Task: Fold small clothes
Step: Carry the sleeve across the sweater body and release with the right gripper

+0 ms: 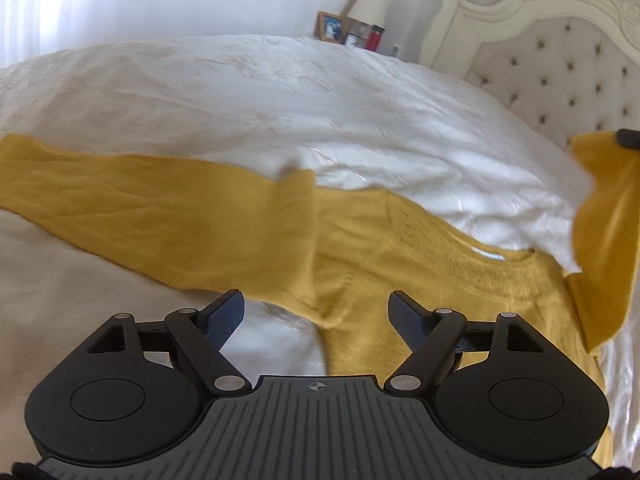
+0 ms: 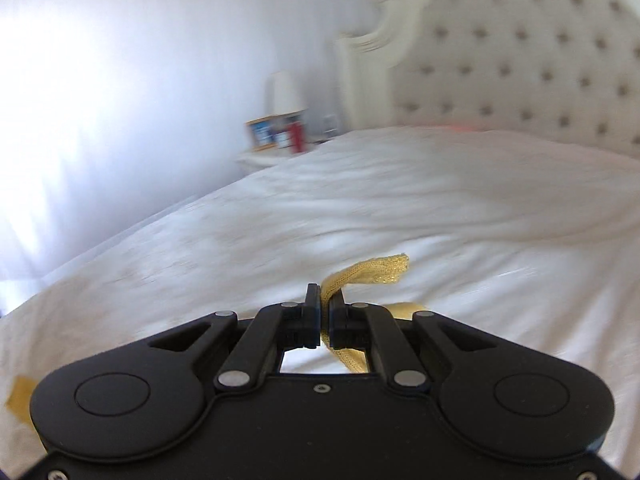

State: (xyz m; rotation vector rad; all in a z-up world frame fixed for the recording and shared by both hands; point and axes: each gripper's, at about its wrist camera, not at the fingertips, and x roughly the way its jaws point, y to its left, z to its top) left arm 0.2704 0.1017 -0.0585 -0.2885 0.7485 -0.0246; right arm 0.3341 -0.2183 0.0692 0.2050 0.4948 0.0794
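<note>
A mustard-yellow knit sweater (image 1: pixel 384 256) lies on the white bed cover (image 1: pixel 248 92), one sleeve (image 1: pixel 120 208) stretched out to the left. My left gripper (image 1: pixel 316 312) hovers open just above the sweater's body, with nothing between its fingers. At the right edge of the left wrist view the other sleeve (image 1: pixel 604 216) is lifted off the bed, pinched at its cuff by a dark fingertip (image 1: pixel 628 138). In the right wrist view my right gripper (image 2: pixel 325 308) is shut on that yellow cuff (image 2: pixel 372 270), which sticks out past the pads above the bed.
A tufted cream headboard (image 1: pixel 560 76) stands at the right end of the bed. A nightstand beyond the bed holds a lamp (image 1: pixel 370 2), picture frames (image 1: pixel 330 26) and a red bottle (image 1: pixel 374 36). A bright curtained window wall (image 2: pixel 80 100) runs along the far side.
</note>
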